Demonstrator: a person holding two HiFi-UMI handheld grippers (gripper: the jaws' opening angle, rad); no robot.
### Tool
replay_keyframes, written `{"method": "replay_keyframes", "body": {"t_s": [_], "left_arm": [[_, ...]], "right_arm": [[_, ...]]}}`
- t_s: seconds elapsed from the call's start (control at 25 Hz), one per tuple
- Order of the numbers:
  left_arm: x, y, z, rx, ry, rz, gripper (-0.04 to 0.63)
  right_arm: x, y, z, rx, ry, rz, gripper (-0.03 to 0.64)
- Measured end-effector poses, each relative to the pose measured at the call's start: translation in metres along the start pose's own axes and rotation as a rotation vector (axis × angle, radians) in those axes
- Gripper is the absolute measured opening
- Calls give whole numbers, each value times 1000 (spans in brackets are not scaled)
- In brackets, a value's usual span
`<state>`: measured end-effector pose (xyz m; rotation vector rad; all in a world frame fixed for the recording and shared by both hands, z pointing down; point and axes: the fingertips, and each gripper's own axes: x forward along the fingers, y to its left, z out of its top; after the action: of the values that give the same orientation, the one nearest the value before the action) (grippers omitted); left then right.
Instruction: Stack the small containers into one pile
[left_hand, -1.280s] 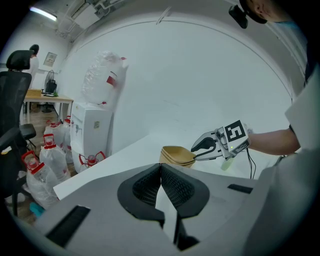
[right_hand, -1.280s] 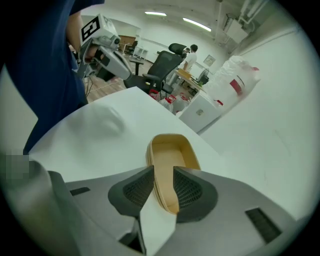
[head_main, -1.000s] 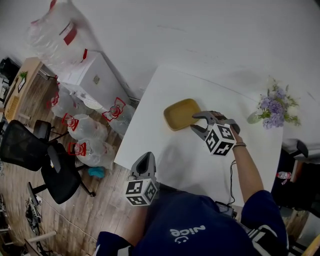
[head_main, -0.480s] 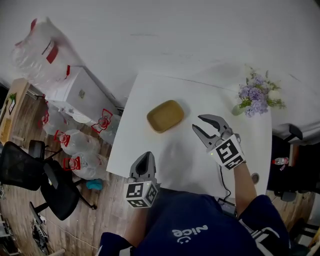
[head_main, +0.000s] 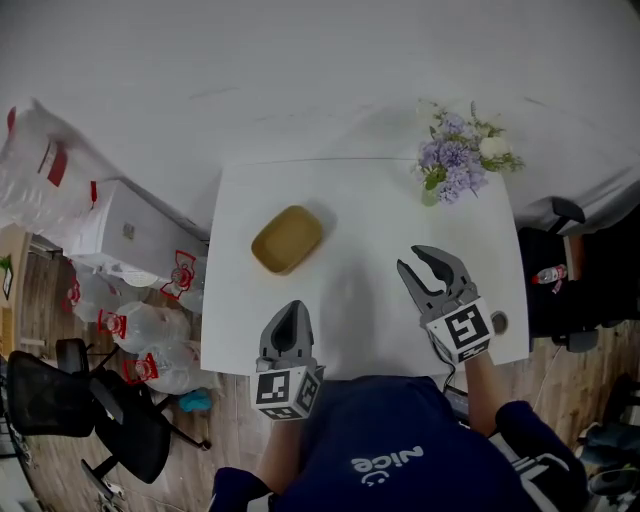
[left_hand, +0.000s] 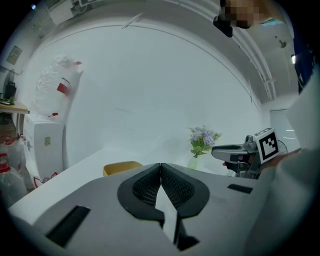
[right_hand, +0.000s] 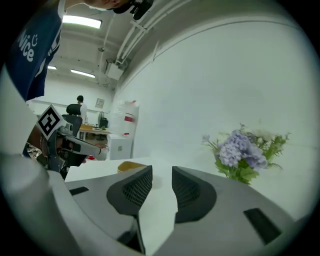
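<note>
You look to be between steps or finished: only one yellow container shows on the table, and I cannot tell whether it is already a nested pile. Your left gripper has its fingers pressed together on nothing, and your right gripper has them apart with only air between. The container sits well apart from both, at 12 o'clock from the left and about 9 o'clock from the right, so any further pick calls for a reach forward first.

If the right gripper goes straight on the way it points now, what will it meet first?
Probably nothing on the table: the right gripper aims between the yellow container and the flowers, toward the white wall.
</note>
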<state>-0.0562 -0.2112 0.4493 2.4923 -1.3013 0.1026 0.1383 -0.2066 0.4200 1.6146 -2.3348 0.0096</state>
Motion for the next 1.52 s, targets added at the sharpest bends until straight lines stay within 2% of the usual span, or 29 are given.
{"method": "replay_keyframes", "body": {"t_s": [0.2,0.36,0.48,0.96,1.2,1.36,1.52], "left_arm": [[15,-22,-8,19,24,-58,20],[24,-36,-10,30,24,-93,20],[22,-39,-15,24,35,-96,20],[25,-54,-13,63,31,-124,20],[25,-57,-11,58,23,-129,20],[27,-60,-9,30,20,-146,20],[28,-62,-7,47,16,-153,20]], "right_arm": [[-35,-7,-30,112,8,-108,129],[-53,-6,-48,150,33,-164,129],[-61,-3,-57,188,14,-195,129],[-67,-1,-65,216,1,-194,126],[-71,-9,-66,213,1,-231,69],[-71,-15,-68,236,5,-254,58],[-66,-18,-65,237,-7,-258,57]]}}
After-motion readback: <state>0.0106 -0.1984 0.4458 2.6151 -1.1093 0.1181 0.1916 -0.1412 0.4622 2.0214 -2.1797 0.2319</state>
